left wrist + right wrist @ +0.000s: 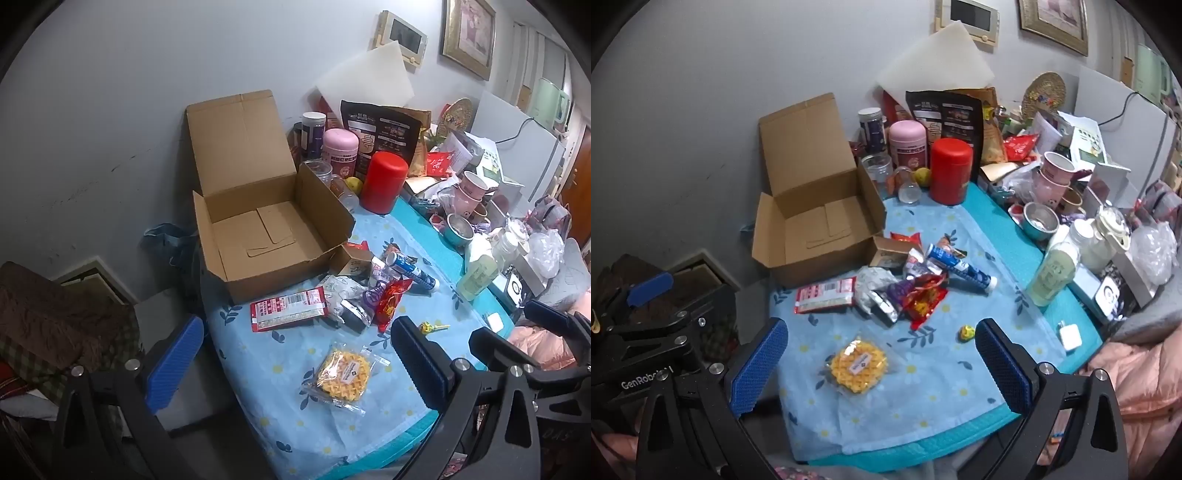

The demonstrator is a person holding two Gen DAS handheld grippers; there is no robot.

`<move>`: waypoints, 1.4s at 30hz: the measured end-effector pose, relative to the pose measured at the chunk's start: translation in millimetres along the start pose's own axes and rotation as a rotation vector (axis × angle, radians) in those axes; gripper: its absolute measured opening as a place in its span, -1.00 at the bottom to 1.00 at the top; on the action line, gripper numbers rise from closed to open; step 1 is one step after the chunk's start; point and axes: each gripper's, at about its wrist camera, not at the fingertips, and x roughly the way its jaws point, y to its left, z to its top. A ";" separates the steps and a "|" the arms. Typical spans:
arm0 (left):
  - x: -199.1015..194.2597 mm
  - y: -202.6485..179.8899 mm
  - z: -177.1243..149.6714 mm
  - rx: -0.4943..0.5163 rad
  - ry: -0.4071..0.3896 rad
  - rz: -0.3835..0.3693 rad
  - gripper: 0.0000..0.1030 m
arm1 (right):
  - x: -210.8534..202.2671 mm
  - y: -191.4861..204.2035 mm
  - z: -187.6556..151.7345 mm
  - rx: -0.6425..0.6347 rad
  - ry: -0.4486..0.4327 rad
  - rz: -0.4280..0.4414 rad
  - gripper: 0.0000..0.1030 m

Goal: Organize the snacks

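Snacks lie scattered on a floral-clothed surface (923, 387) beside an empty cardboard box (816, 229).

"GenRobot" lettering shows on the left gripper (291, 363); packet print is too small to read. A clear-wrapped yellow lattice snack (857, 363) lies between and just ahead of the right gripper (881, 365) fingers (757, 369), untouched. Both grippers hang spread wide, holding nothing. A red-and-white packet (824, 295) and crumpled wrappers (912, 291) sit nearer the box.

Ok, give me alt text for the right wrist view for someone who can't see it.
The right gripper hangs open over a blue floral tablecloth, a wrapped yellow waffle snack between its fingers, untouched. Beyond lie a heap of snack packets and an open, empty cardboard box. The left gripper shows at the left edge.
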 end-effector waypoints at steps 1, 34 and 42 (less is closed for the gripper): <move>0.2 -0.5 0.1 0.002 0.002 0.008 1.00 | -0.6 0.0 0.1 0.000 0.000 0.000 1.00; -4.6 6.1 -5.1 -0.011 0.018 -0.004 1.00 | -1.6 2.0 -3.7 0.008 0.000 0.005 1.00; -5.0 8.2 -4.1 -0.011 0.018 -0.002 1.00 | -2.8 2.2 -3.9 0.008 0.000 0.004 1.00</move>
